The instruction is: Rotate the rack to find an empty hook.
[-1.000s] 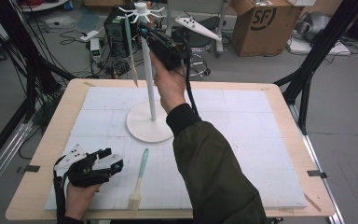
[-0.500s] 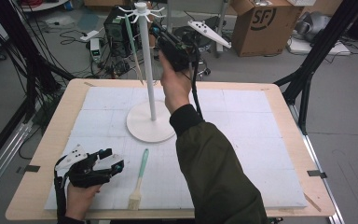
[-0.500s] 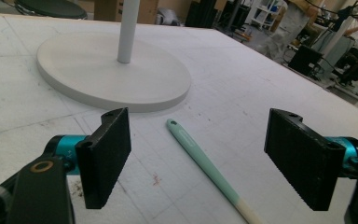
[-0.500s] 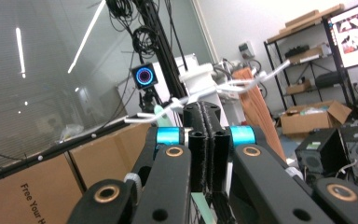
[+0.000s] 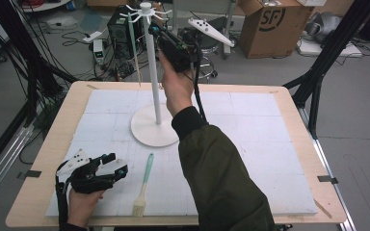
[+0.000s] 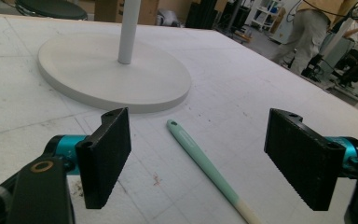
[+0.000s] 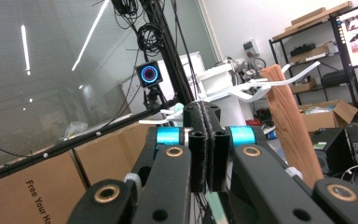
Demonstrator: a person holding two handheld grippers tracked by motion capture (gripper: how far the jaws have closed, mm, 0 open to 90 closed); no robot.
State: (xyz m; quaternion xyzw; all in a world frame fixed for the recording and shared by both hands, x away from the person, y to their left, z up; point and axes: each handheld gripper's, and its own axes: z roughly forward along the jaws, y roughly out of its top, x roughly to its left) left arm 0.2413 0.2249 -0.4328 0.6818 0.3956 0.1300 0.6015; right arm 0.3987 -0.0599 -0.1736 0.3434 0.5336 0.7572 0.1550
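White foam matting (image 5: pixel 250 144) is covering the table; the right gripper (image 5: pixel 160 33) is hovering clenched by the rack's (image 5: pixel 153 96) hooks, while the left gripper (image 5: pixel 118 166) is resting released beside the brush (image 5: pixel 144 180).

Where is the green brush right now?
In the high view the green brush lies flat on the white mat, near the front edge, between the left gripper and the person's right sleeve, just before the stand's round base.

Noted a cardboard box (image 5: pixel 270 24) on the floor past the table's (image 5: pixel 38 192) far right corner, and a black computer case (image 5: pixel 119 26) and white power strip (image 5: pixel 98 48) past its far left corner. Saw a white gridded sheet (image 5: pixel 260 144) covering the top and black tape (image 5: pixel 327 179) at the right edge.
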